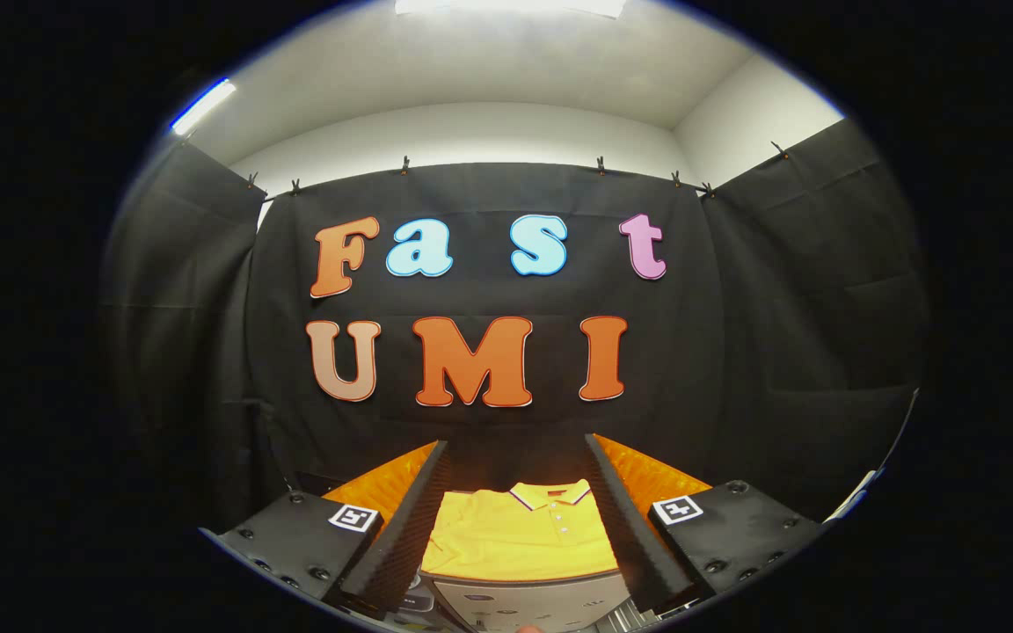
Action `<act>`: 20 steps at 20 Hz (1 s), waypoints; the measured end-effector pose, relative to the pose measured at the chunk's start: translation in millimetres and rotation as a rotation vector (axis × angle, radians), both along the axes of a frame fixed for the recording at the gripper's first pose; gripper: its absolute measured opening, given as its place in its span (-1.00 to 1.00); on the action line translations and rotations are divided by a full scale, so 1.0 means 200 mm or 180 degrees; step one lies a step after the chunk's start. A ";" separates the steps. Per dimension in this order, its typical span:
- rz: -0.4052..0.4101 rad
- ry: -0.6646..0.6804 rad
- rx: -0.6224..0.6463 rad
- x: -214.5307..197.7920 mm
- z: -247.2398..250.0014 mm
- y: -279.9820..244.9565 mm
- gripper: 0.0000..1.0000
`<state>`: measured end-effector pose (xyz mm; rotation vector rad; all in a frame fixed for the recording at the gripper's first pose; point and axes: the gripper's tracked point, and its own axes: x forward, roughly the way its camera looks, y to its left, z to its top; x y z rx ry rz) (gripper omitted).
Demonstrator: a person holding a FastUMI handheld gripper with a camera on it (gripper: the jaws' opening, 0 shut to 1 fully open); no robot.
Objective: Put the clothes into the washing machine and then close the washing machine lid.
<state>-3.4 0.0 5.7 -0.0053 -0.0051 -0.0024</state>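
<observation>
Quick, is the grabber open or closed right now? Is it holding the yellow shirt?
Gripper: open, fingers spread wide and holding nothing; the yellow polo shirt lies flat between and just ahead of them, untouched.

shirt [520, 532]: 1 | washing machine [524, 602]: 1 | tool [520, 519]: 1
</observation>
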 end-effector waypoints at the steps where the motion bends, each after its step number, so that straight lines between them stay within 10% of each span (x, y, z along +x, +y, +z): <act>1: 0.0004 -0.0003 -0.0006 0.00 0.00 0.00 0.95; 20: -0.0022 0.0162 -0.0104 0.08 -0.08 0.07 0.95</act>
